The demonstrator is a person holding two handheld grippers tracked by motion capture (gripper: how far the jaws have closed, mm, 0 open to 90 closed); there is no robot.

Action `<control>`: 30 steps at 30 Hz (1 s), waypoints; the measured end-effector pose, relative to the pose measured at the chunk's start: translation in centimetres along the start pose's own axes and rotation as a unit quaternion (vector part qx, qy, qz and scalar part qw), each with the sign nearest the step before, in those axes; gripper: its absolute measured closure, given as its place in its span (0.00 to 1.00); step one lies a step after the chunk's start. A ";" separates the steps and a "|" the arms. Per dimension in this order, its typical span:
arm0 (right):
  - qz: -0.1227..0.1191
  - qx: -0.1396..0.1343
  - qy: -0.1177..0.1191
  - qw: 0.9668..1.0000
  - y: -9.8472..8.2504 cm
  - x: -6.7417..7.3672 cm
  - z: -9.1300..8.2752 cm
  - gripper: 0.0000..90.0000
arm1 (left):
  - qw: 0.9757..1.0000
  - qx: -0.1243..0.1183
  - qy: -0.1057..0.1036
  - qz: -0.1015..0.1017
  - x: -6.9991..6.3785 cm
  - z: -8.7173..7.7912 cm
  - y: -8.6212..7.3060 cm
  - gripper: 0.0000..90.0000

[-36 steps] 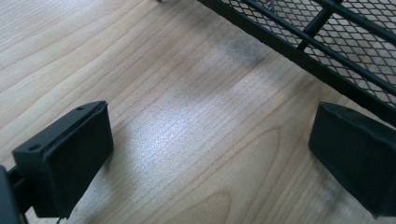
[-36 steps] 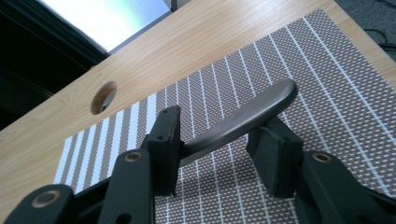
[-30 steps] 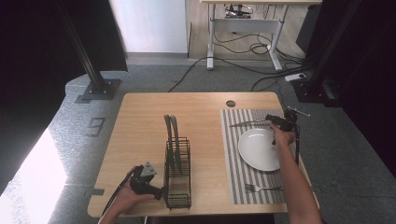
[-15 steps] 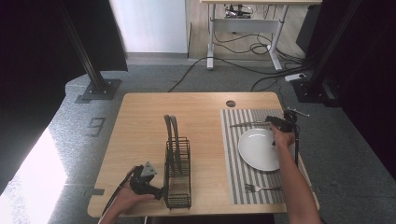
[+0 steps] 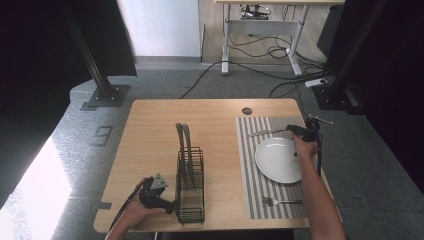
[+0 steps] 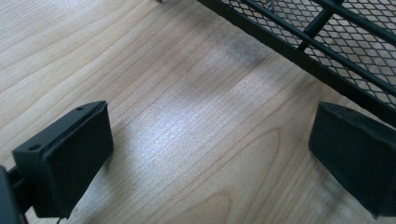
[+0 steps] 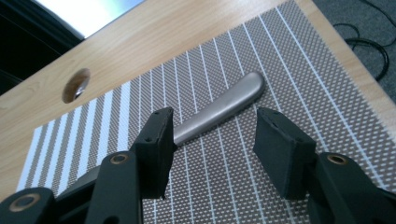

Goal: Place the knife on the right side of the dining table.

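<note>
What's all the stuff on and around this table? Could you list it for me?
Table: one, light wood, round hole near far edge.
Placemat: one, grey-and-white striped, right side of table.
Plate: one, white, on placemat.
Knife: one, silver, on placemat beyond plate.
Fork: one, silver, near edge of placemat.
Wire rack: one, black, table middle, near edge.
Second desk: one, background, cables on floor beneath.
Left gripper: black, fingers open beside rack.
Right gripper: black, fingers open over knife.
</note>
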State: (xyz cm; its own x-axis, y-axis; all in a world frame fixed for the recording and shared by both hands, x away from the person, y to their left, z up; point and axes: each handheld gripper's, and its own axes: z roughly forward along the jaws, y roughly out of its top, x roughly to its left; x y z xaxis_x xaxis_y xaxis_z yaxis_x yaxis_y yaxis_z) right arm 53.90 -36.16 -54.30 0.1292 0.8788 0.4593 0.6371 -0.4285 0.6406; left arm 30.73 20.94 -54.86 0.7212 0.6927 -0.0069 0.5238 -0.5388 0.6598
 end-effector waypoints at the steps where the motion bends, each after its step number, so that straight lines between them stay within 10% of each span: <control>1: -0.003 -0.003 0.001 1.000 0.1 0.0 -0.1 0.51 | 1.000 0.000 0.000 0.000 0.0 0.0 0.0 0.00; 14: -0.061 -0.029 0.015 0.998 0.8 1.1 -0.5 0.49 | 1.000 0.000 0.001 0.000 0.0 0.0 0.0 0.00; 30: -0.143 0.059 -0.006 0.988 2.1 3.7 3.6 0.48 | 1.000 0.000 0.000 0.000 0.0 0.0 0.0 0.00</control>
State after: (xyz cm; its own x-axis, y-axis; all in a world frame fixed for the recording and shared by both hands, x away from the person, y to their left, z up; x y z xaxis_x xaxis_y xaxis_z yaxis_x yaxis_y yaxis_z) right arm 58.45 -33.03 -53.48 -0.0615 0.9631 0.2620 0.7332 -0.1345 0.6666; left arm 30.76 20.91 -54.86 0.7206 0.6933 -0.0070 0.5244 -0.5384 0.6596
